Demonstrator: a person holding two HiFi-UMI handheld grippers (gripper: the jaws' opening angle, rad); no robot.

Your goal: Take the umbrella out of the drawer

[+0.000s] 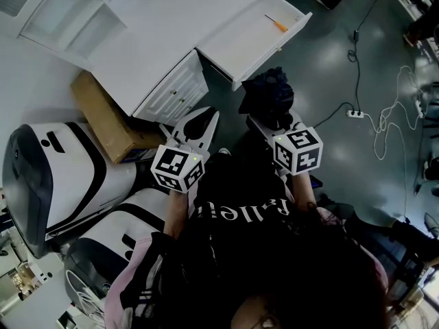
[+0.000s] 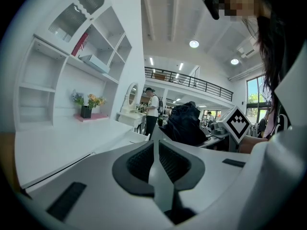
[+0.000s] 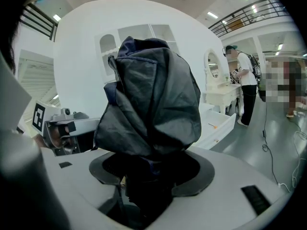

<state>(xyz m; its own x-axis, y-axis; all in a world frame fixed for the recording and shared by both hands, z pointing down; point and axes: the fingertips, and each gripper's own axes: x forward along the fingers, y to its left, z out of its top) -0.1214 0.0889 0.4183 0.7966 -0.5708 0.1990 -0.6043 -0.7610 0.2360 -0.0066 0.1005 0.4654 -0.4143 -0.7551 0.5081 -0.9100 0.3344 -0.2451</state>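
Note:
The dark folded umbrella [image 1: 269, 96] is out in the air below the open white drawer [image 1: 236, 43], and my right gripper [image 1: 265, 120] is shut on it. Seen from the right gripper view, the umbrella [image 3: 151, 99] bulges up from between the jaws of the right gripper [image 3: 144, 176] and hides their tips. Behind it the drawer [image 3: 221, 123] stands pulled out with an orange pen [image 1: 276, 24] inside. To the left, my left gripper [image 1: 208, 117] is shut with nothing in it. In its own view the left gripper [image 2: 154, 142] has its jaws pressed together.
A white dresser [image 1: 137, 40] with a small cabinet [image 1: 171, 91] stands ahead. A cardboard box [image 1: 103, 118] and white-and-black machines [image 1: 55, 177] lie at the left. Cables and a power strip [image 1: 354, 114] run over the grey floor at right. A person [image 2: 151, 110] stands far off.

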